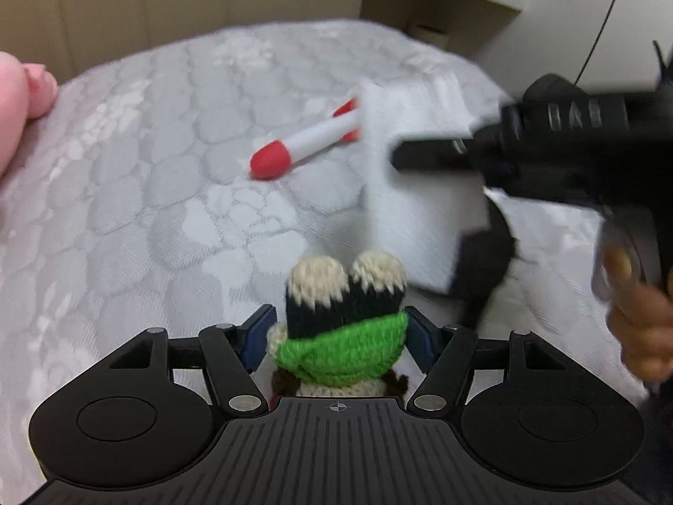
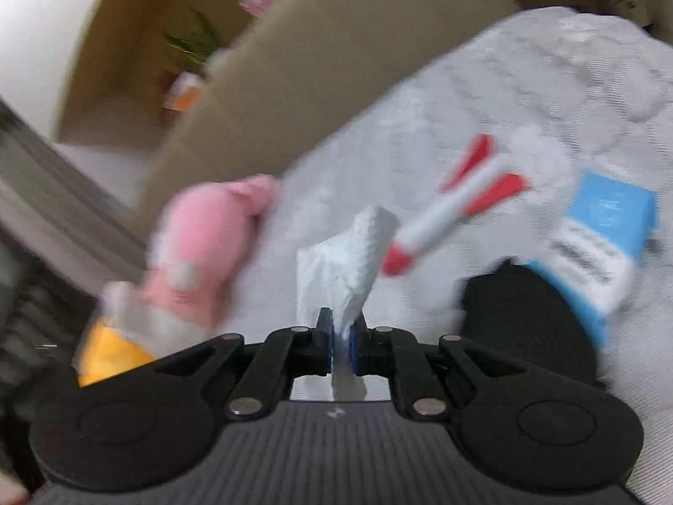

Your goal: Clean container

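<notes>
**Container [image 1: 168,8] clearing: knitted toy first**

My left tongs [image 1: 338,330] are clenched on the knitted toy [image 1: 345,294]. My right tongs [image 2: 341,338] pinch a paper towel [image 2: 349,252] tight. Beyond them a toy rocket [image 1: 303,143] lies on the quilted cloth [image 1: 147,168], with a pink plush [image 2: 202,252] near the wall. I judge the container to be the cardboard box whose walls ring this cloth. I'd lift the toy straight over the wall, keeping the towel clear of it.

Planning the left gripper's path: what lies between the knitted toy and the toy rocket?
Only bare quilted bedding between the knitted toy and toy rocket, per the left wrist view.
</notes>
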{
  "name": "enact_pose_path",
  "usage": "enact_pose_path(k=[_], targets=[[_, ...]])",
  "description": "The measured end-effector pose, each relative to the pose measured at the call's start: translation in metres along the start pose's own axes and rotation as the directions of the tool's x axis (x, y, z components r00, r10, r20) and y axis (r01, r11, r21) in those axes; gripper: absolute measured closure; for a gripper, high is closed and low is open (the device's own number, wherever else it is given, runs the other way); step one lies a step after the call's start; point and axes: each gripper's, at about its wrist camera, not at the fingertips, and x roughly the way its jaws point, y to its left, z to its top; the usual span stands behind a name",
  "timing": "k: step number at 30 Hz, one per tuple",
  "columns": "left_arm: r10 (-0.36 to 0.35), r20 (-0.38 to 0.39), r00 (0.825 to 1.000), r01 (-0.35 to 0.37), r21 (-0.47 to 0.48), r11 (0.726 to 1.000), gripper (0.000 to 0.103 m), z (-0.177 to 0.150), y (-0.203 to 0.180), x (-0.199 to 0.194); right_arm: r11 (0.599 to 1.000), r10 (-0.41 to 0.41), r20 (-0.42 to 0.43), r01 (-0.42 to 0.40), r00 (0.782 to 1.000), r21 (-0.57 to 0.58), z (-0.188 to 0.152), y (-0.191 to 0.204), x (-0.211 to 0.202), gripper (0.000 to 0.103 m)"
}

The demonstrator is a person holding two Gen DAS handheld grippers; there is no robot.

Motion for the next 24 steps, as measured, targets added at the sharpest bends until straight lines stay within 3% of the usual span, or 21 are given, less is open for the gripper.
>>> enact_pose_path(k=[4,6,9,12,13,14,16,18,21,24], targets=[[-0.017,-0.019,1.0,0.016,-0.044,0.999,0.03,-0.025,0.004,-0.007,0.983,0.184,-0.037,-0.183,0.982,0.027,-0.018,0.024,-0.021,0.092],[-0.021,-0.017,1.0,0.02,-0.072,0.997,0.03,-0.032,0.01,-0.007,0.977,0.211,-0.061,-0.211,0.976,-0.002,-0.029,0.039,-0.024,0.092],[-0.013,-0.019,1.0,0.012,-0.063,0.998,0.029,-0.036,0.015,-0.006,0.98,0.167,-0.134,-0.179,0.977,-0.085,-0.045,0.057,-0.018,0.092],[0.007,-0.034,0.999,-0.008,-0.03,1.0,0.026,-0.04,0.016,-0.004,0.977,0.07,-0.218,-0.111,0.973,-0.184,-0.067,0.067,-0.003,0.092],[0.003,-0.05,0.999,-0.005,-0.032,0.999,0.025,-0.042,0.017,-0.003,0.969,0.029,-0.228,-0.083,0.973,-0.232,-0.074,0.071,0.001,0.092],[-0.001,-0.066,0.998,-0.001,-0.038,0.999,0.024,-0.044,0.019,-0.002,0.962,0.005,-0.227,-0.066,0.974,-0.265,-0.077,0.073,0.002,0.084],[-0.022,-0.104,0.994,0.017,-0.054,0.998,0.021,-0.048,0.024,-0.001,0.959,-0.008,-0.219,-0.055,0.976,-0.278,-0.077,0.075,0.004,0.084],[-0.055,-0.164,0.985,0.042,-0.08,0.996,0.02,-0.052,0.031,0.005,0.975,0.017,-0.225,-0.066,0.974,-0.211,-0.074,0.067,0.004,0.084],[-0.058,-0.212,0.976,0.044,-0.069,0.997,0.02,-0.057,0.031,0.012,0.992,0.121,-0.262,-0.123,0.958,0.01,-0.067,0.041,0.009,0.09],[-0.081,-0.199,0.977,0.069,-0.068,0.995,0.013,-0.055,0.03,0.009,0.953,0.231,-0.281,-0.158,0.932,0.26,-0.066,0.01,0.017,0.092]])
